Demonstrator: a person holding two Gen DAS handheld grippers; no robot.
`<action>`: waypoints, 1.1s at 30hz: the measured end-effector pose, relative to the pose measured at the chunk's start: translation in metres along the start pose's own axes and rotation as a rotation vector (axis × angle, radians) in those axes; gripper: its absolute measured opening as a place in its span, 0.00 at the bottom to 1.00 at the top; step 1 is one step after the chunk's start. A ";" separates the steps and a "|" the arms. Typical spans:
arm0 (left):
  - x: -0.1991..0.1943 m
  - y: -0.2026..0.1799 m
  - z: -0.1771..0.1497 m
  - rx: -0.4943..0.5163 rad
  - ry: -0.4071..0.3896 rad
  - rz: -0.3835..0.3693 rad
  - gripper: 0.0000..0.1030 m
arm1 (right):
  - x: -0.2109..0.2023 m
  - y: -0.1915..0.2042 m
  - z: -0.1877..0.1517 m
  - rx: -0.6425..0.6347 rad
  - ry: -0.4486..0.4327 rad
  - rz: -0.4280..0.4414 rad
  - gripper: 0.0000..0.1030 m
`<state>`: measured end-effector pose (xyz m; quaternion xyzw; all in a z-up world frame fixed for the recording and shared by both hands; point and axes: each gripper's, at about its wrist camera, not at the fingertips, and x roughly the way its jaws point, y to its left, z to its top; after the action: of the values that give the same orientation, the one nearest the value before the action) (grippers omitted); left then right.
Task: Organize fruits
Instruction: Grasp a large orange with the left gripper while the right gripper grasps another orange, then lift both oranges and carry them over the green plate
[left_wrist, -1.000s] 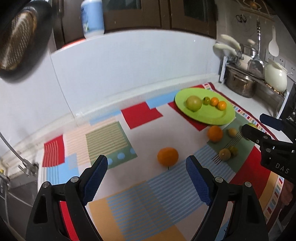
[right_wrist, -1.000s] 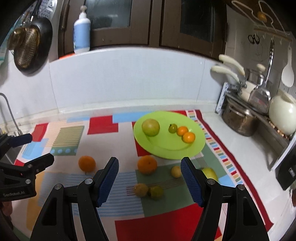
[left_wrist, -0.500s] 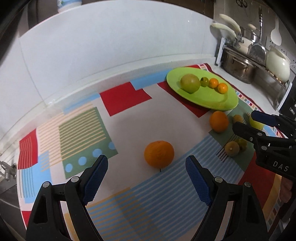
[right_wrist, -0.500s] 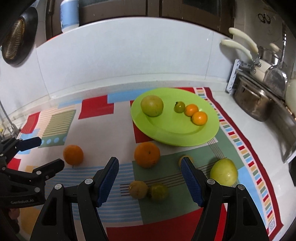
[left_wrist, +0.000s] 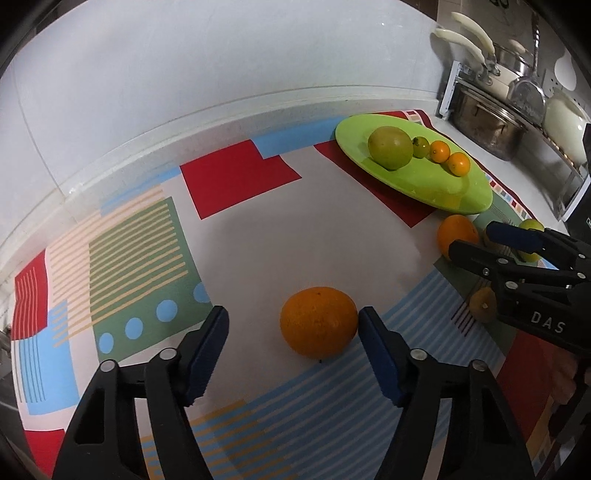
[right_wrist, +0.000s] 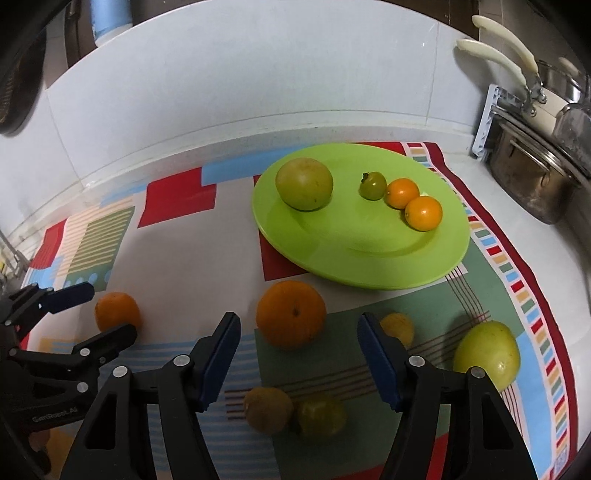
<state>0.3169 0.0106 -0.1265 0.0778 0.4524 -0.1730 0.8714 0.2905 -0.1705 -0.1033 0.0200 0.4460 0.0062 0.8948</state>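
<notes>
- Oranges first: the left gripper (left_wrist: 291, 325) has one orange (left_wrist: 317, 321) sitting between its blue pads on the patterned mat (left_wrist: 240, 236). Jaws are closing, the right-hand pad looks right at the peel, the other pad is clearly off it, so no grip.
- Right gripper (right_wrist: 297, 334) is about half open and closing too, with a bigger orange (right_wrist: 291, 314) just past the fingertips, in the gap but not touched. It holds nothing.
- Right under that gripper, nearest its camera, are two small dull fruits touching each other: a brownish-yellow one (right_wrist: 267, 410) and a greenish one (right_wrist: 321, 413).
- A small yellow fruit (right_wrist: 399, 326) peeks out behind the right-hand finger, and a big pale green fruit (right_wrist: 487, 354) sits off to the right near the mat's striped border.
- Further back, the lime green plate (right_wrist: 369, 254) lies on the mat just behind the bigger orange. On it: a large green-yellow fruit (right_wrist: 304, 183), a small green tomato-looking thing (right_wrist: 373, 185) and two little oranges (right_wrist: 413, 205) touching in a row.
- At the far right, metal pots (right_wrist: 532, 181) and white handles stand on the counter by the white wall.
</notes>
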 end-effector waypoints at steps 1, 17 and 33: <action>0.001 0.000 0.000 -0.001 0.001 -0.005 0.65 | 0.002 0.000 0.001 -0.001 0.003 -0.001 0.63; 0.005 -0.009 0.008 0.021 -0.004 -0.049 0.40 | 0.017 0.003 0.003 -0.006 0.025 0.024 0.42; -0.044 -0.014 0.007 0.021 -0.094 -0.047 0.40 | -0.030 0.010 0.000 -0.027 -0.072 0.042 0.42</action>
<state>0.2941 0.0059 -0.0866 0.0684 0.4109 -0.2015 0.8865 0.2720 -0.1617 -0.0789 0.0174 0.4128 0.0300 0.9101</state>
